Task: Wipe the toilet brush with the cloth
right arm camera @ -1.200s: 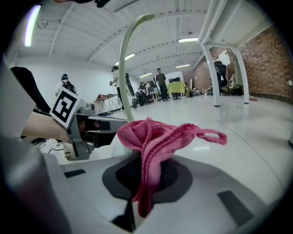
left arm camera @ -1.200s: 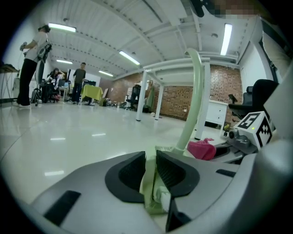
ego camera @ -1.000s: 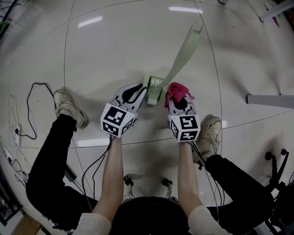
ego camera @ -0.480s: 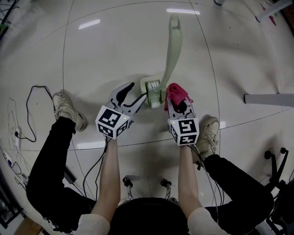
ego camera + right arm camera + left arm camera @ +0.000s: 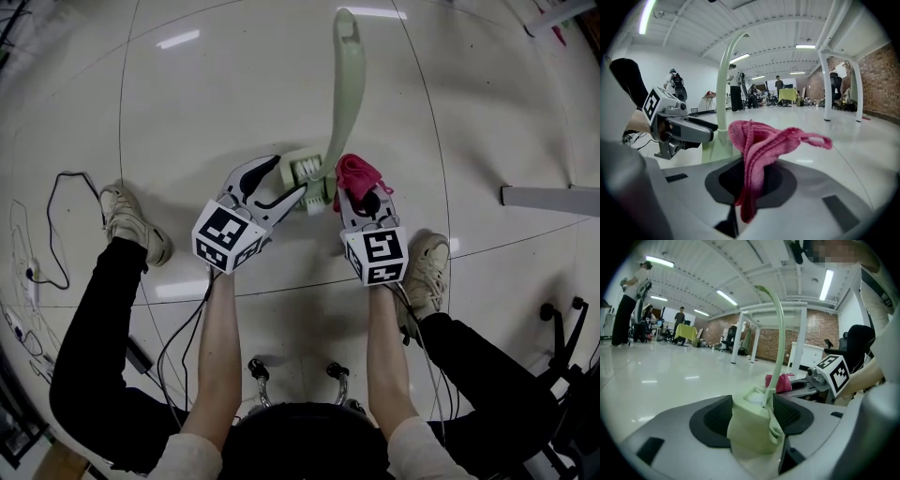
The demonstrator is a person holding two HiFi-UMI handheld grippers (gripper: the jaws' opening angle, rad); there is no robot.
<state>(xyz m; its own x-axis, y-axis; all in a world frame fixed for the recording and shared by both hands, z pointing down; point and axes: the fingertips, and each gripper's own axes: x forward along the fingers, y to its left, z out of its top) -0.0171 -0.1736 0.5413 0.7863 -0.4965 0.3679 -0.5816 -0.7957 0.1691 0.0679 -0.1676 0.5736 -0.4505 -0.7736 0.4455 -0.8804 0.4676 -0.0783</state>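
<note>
**As the left jaws part, the brush may topple**

While the left gripper point(image 5: 286, 178) has just been opening, its jaws stand spread about the head of the toilet brush point(image 5: 342, 103) on the floor point(image 5: 234, 84), so the long leaning handle could fall. The right gripper point(image 5: 366, 199) pinches the pink cloth point(image 5: 759, 140) just beside it, and its loose fold might slip. The bristles and any pad contact are hard to make out.

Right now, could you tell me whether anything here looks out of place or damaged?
Nothing stands out. The toilet brush sits in its holder between the left gripper's jaws, which have just been opening; the right gripper pinches the pink cloth.
</note>
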